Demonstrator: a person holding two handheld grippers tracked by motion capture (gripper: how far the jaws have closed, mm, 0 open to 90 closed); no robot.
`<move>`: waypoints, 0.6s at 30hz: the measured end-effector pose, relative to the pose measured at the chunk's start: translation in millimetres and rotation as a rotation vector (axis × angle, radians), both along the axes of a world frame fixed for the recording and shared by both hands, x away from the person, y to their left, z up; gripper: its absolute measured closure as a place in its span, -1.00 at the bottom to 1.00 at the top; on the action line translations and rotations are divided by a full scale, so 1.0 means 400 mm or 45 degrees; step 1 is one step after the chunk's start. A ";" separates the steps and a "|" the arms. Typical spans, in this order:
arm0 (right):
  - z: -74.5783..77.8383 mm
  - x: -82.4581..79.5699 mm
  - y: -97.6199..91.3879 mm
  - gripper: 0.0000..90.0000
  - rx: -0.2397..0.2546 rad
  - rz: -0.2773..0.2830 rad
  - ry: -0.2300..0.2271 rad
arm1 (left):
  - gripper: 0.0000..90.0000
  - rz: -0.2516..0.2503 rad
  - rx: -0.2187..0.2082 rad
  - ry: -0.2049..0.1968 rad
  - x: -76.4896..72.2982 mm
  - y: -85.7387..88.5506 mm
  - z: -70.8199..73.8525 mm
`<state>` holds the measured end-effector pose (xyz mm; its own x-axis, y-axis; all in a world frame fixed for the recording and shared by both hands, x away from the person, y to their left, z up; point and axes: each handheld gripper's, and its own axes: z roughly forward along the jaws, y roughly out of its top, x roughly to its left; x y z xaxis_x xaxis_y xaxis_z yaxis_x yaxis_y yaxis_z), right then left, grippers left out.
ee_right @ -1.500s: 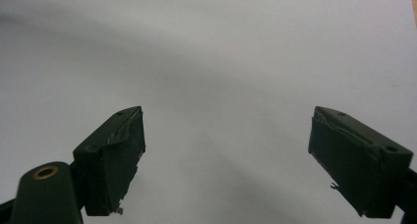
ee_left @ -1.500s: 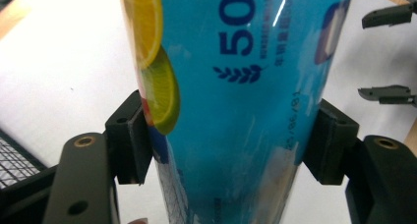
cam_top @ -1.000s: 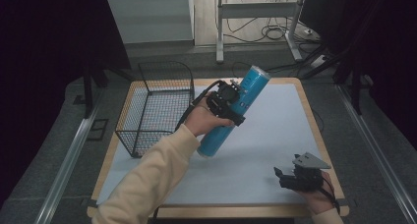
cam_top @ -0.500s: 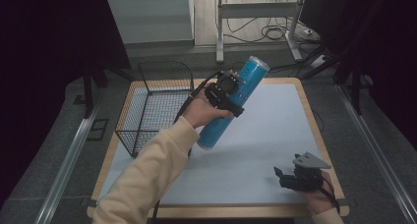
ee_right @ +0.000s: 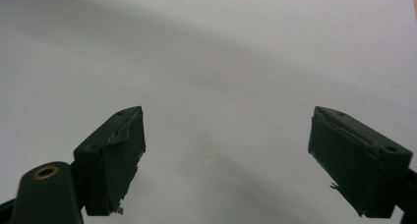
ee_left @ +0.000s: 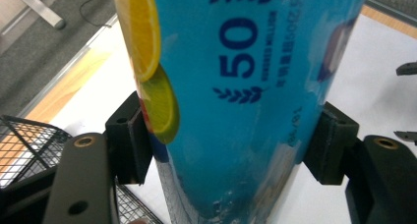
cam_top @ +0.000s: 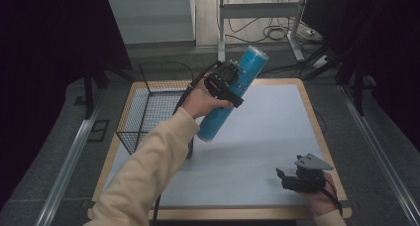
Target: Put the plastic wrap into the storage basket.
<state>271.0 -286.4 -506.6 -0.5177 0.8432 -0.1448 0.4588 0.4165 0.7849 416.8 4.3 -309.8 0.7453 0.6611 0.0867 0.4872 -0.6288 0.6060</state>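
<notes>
Risk of slipping: blue tube [cam_top: 232, 93] clamped mid-length between fingers of left gripper [cam_top: 224, 82], tilted, lifted clear of worktop [cam_top: 257, 137], just beside wire basket [cam_top: 148, 109]. Smooth, long and leaning, so likely to swivel or slide in the pads if swung quickly. Could also clip the basket rim. Right gripper [cam_top: 297, 179] low near front edge, fingers apart, holding nothing.

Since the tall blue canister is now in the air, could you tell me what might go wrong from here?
The left gripper clamps the blue canister near its middle while it hangs tilted, so it might pivot or slip between the pads. The wire basket stands close beside it; the canister's lower end could catch the rim on the way in.
</notes>
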 end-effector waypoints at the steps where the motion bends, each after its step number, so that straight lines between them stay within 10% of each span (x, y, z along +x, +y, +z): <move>1: 0.000 0.000 0.000 -0.68 0.000 0.000 0.000 | -0.29 0.001 0.005 0.000 0.002 0.002 0.003; 18: 0.000 0.001 -0.001 -0.68 -0.003 -0.003 0.000 | -0.29 0.035 0.051 0.001 0.024 0.024 0.011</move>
